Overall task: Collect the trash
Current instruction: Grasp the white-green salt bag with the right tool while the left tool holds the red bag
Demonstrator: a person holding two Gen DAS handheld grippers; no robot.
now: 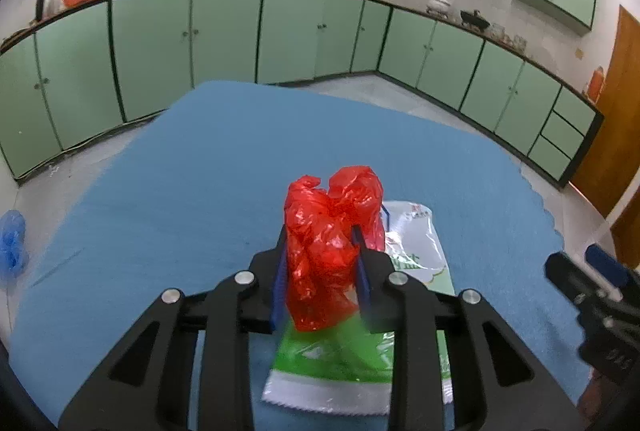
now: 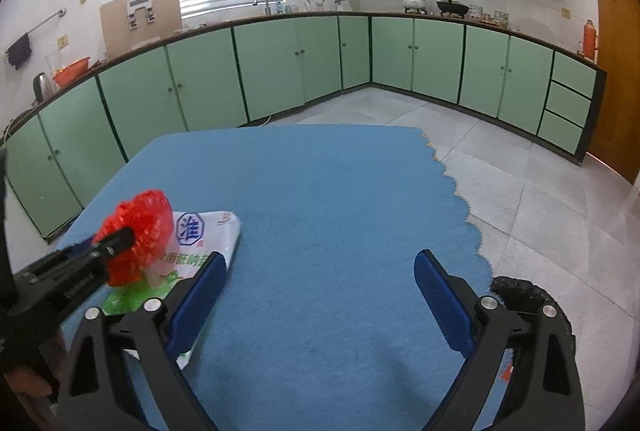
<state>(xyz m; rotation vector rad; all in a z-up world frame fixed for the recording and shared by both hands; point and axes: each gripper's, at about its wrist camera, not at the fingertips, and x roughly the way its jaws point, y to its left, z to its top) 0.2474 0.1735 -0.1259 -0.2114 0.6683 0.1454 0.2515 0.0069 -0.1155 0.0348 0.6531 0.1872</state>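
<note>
While my left gripper (image 1: pixel 322 251) clamps a crumpled red plastic bag (image 1: pixel 330 243) above the green-and-white food packet (image 1: pixel 340 363), my right gripper (image 2: pixel 320 295) hangs spread apart over bare blue tablecloth (image 2: pixel 320 199). The thin film could slide free or tear if I swing it fast; the packet, lying flat on the cloth, may resist pinching. Green cabinets (image 2: pixel 272 67) stand beyond.

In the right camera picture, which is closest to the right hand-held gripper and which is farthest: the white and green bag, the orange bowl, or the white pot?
From the right hand-held gripper:
1. White and green bag, on the blue cloth beside its left finger.
2. Orange bowl, on the left counter.
3. White pot, on the far counter, right of the tap.
</note>
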